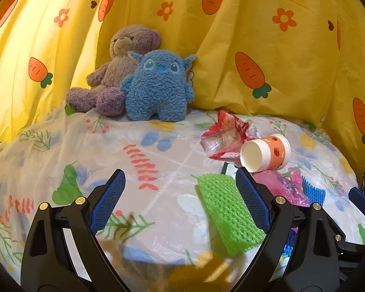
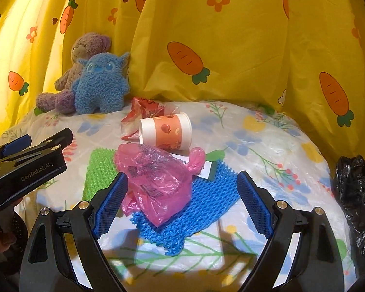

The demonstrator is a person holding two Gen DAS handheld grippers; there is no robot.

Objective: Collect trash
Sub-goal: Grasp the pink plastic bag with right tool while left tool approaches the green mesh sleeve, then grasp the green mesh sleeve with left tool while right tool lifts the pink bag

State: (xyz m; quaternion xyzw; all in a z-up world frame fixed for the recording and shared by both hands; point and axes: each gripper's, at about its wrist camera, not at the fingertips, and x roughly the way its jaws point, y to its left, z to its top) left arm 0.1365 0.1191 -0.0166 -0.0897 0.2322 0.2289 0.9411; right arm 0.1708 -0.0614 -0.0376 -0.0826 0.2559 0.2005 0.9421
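Trash lies on a round table with a floral plastic cover (image 1: 60, 146). A green foam net (image 1: 227, 213) lies between the fingers of my open left gripper (image 1: 180, 177), toward the right finger. A paper cup (image 1: 265, 152) lies on its side beside a crumpled red wrapper (image 1: 225, 133). In the right wrist view a pink plastic bag (image 2: 158, 172) rests on a blue foam net (image 2: 202, 209), between the fingers of my open right gripper (image 2: 182, 180). The cup (image 2: 168, 131), wrapper (image 2: 143, 109) and green net (image 2: 99, 170) show behind. The left gripper's body (image 2: 29, 160) shows at left.
A purple teddy bear (image 1: 119, 68) and a blue plush toy (image 1: 158, 85) sit at the table's back against a yellow carrot-print curtain (image 1: 267, 36). A black trash bag (image 2: 357, 194) hangs at the table's right edge.
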